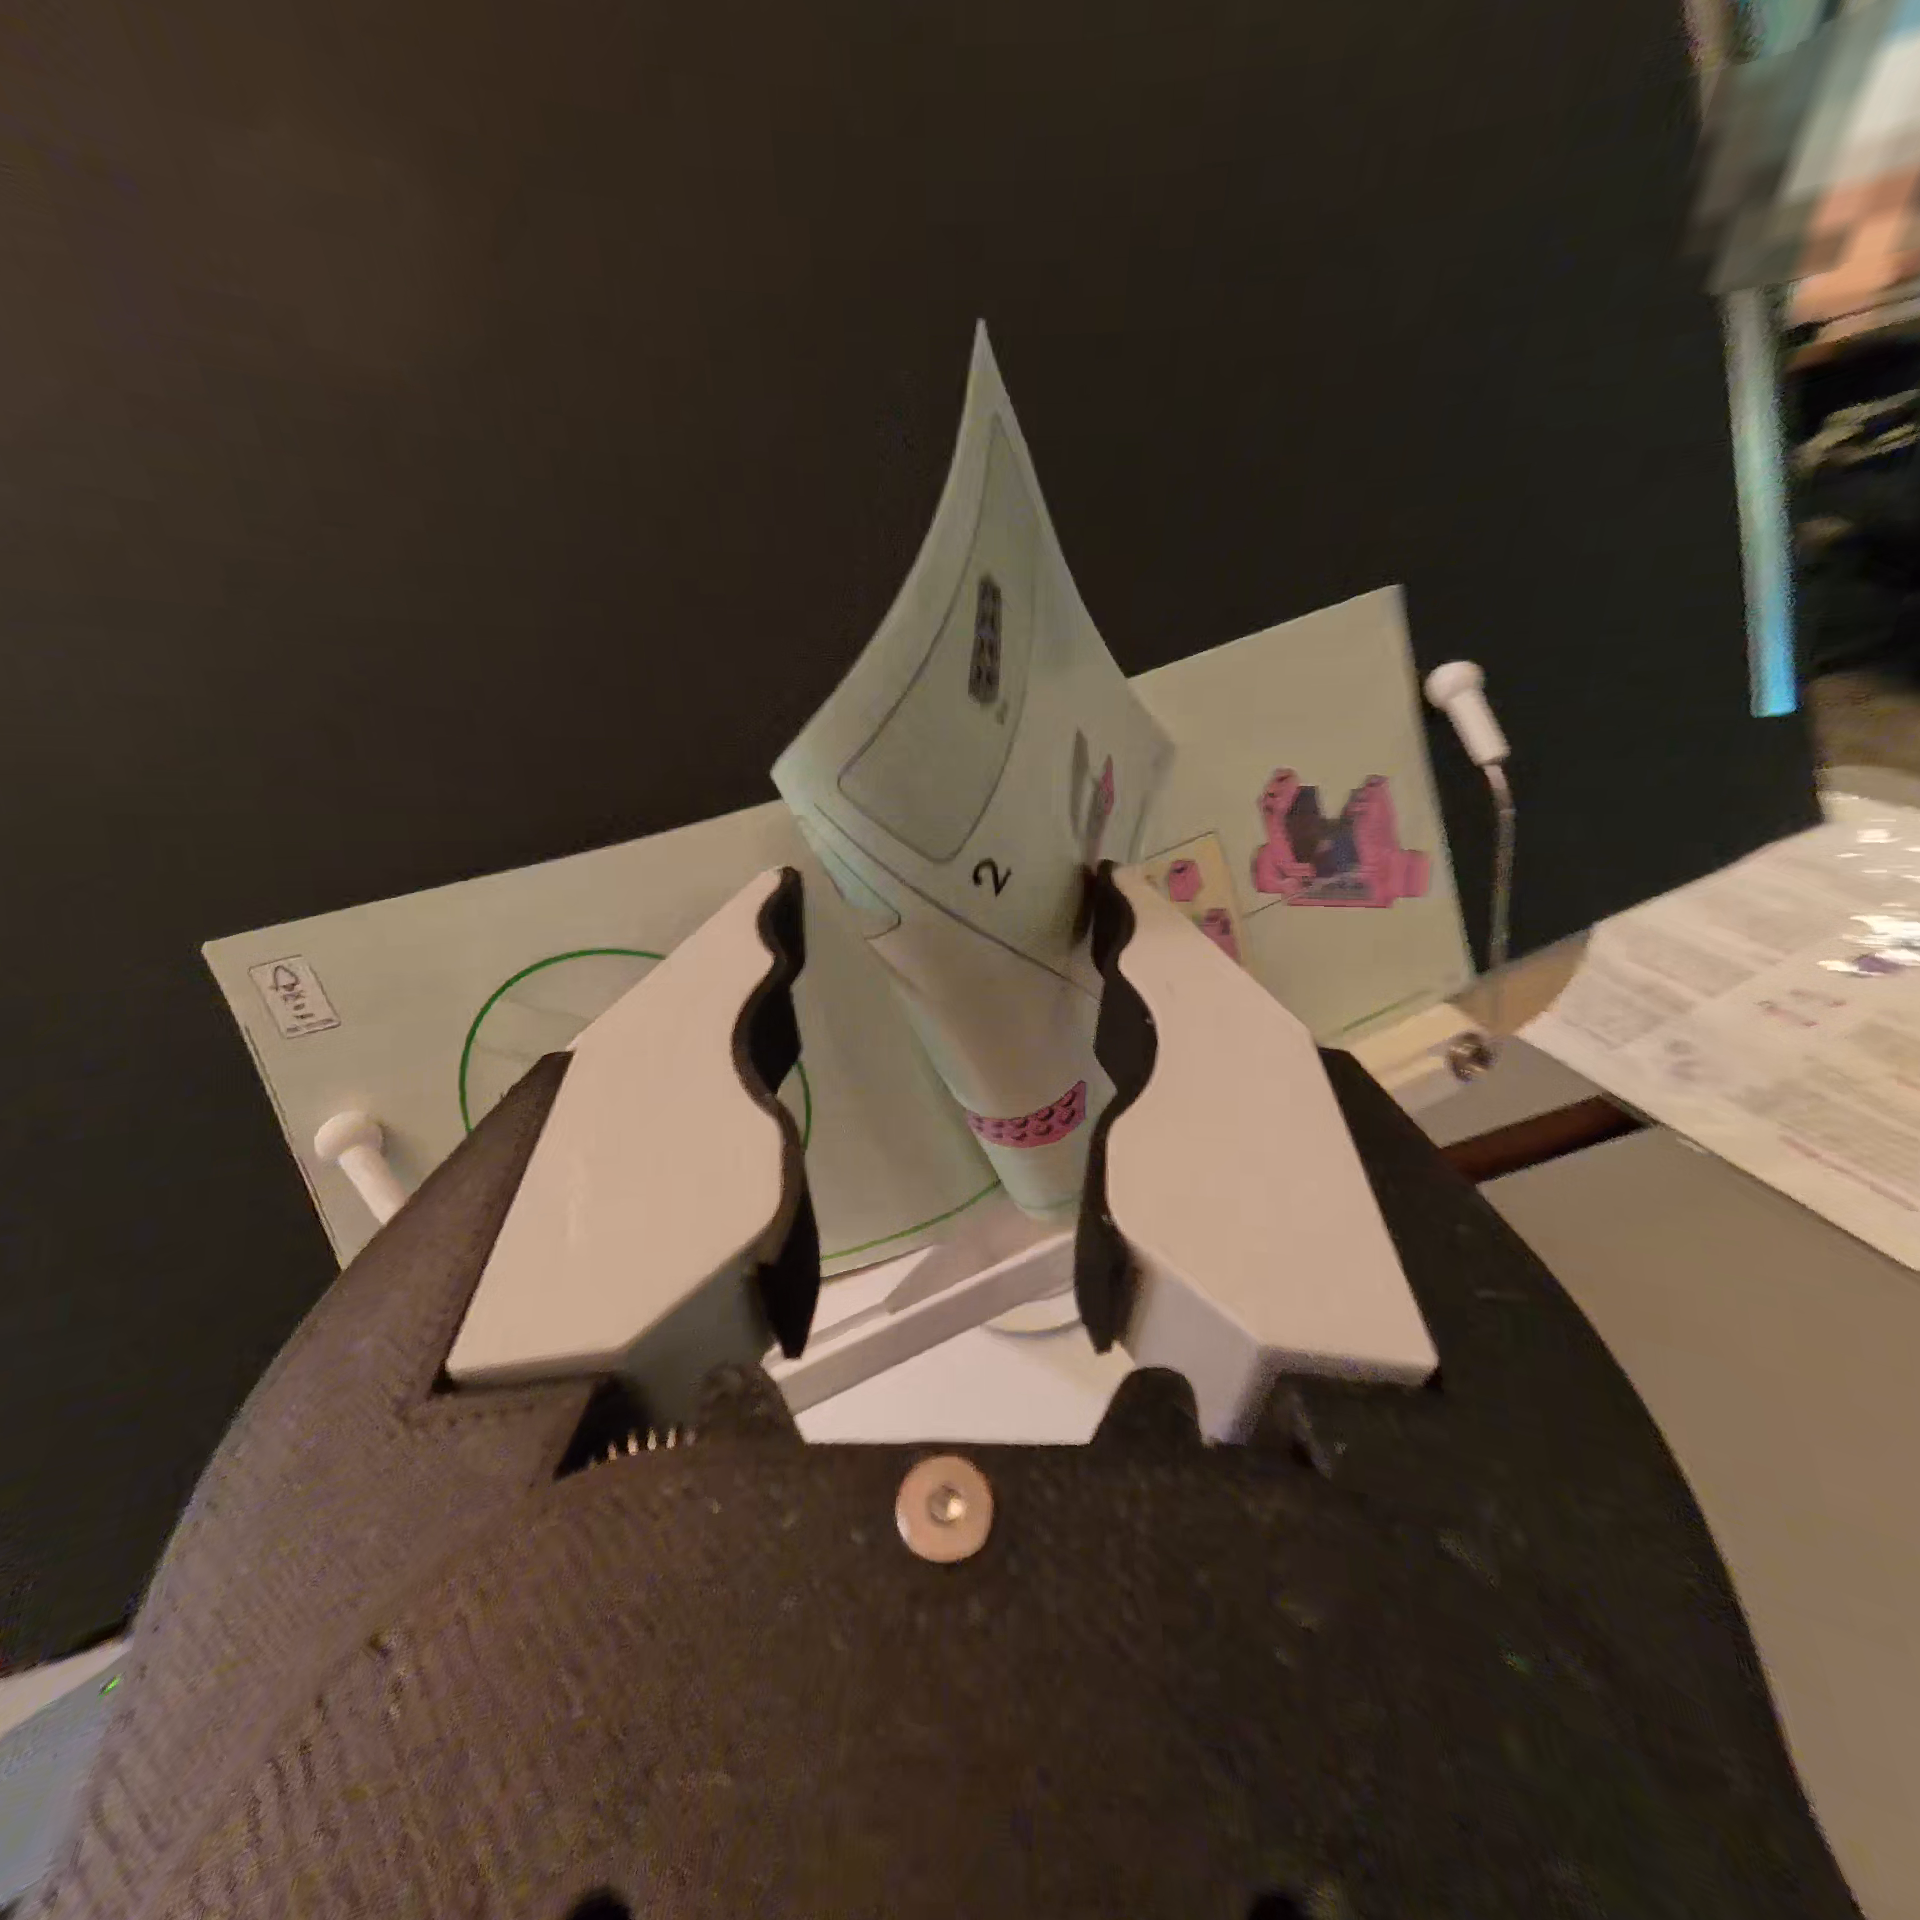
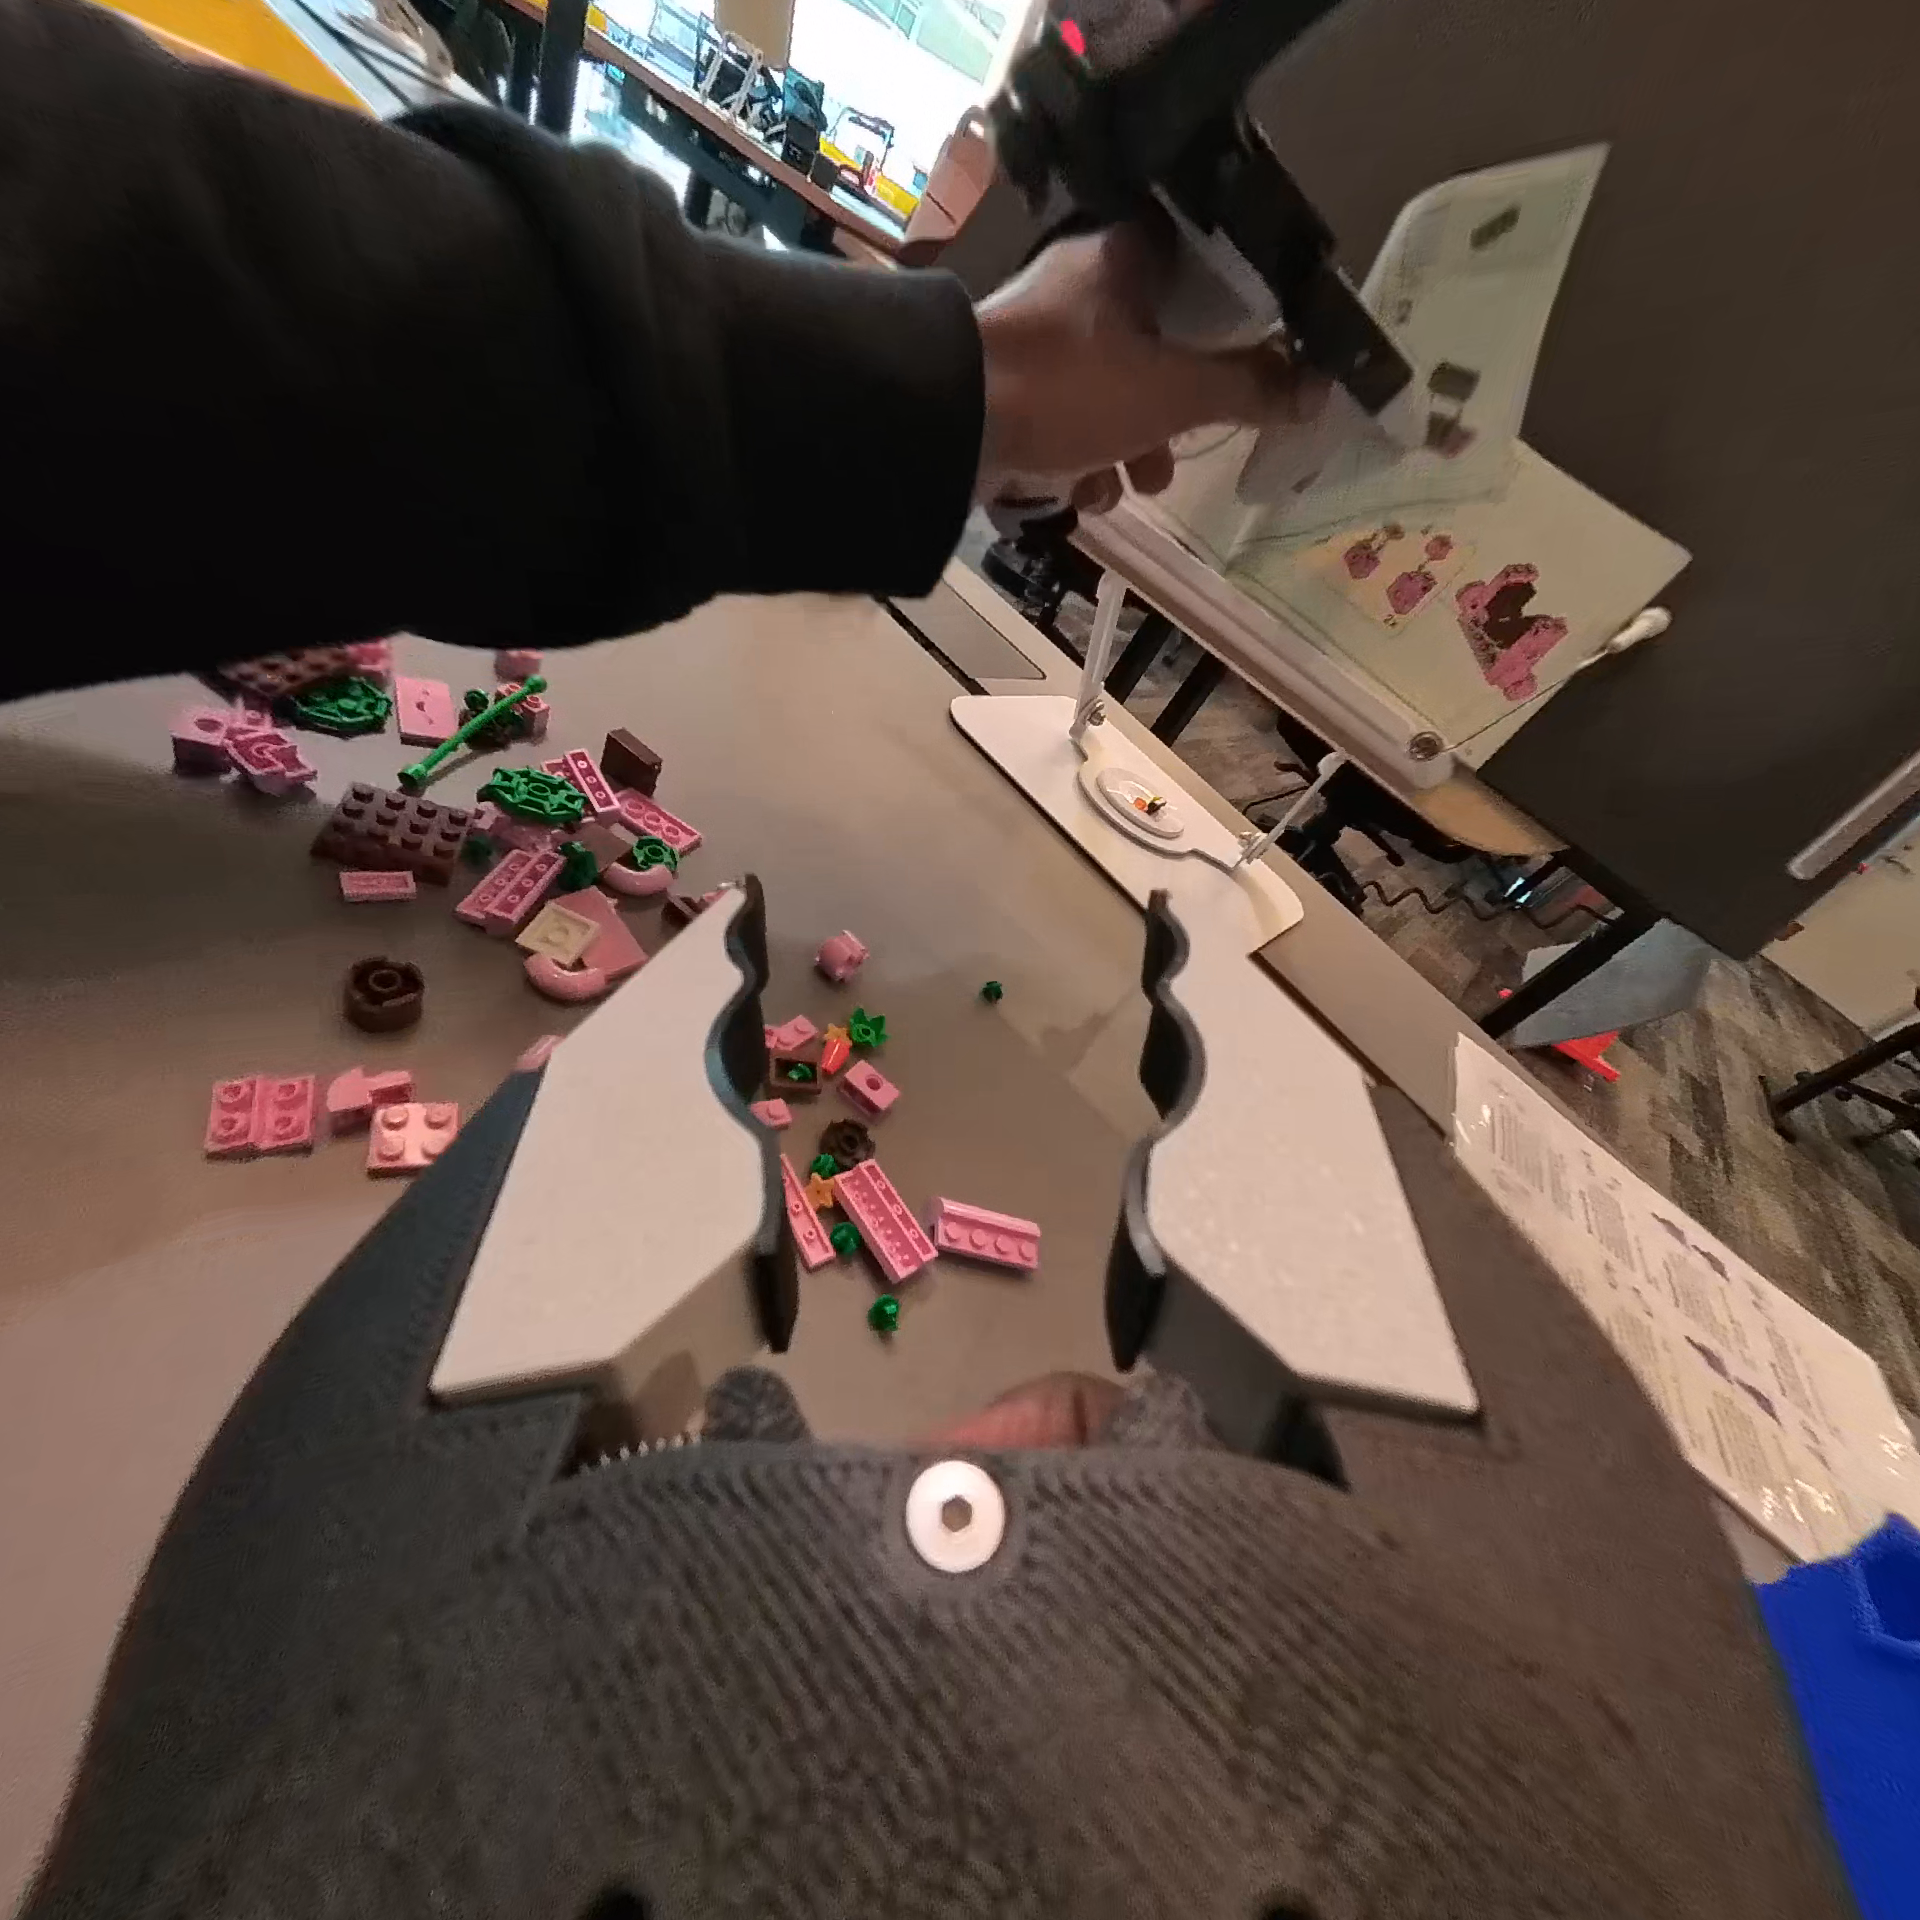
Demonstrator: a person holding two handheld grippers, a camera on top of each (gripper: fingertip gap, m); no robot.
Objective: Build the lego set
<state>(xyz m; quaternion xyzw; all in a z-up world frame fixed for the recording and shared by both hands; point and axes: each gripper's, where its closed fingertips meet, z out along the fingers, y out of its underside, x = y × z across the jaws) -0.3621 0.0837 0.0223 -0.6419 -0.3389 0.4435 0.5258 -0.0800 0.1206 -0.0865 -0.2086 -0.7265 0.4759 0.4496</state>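
Nothing is built: your left tongs and right tongs are apart, bricks loose mid-left on the desk.

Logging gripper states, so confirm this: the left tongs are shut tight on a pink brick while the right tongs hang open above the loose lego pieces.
Wrong on one point: in the left wrist view the left tongs are open, around a curled page of the instruction booklet, not shut on a brick. The right tongs do hang open above the loose lego pieces.
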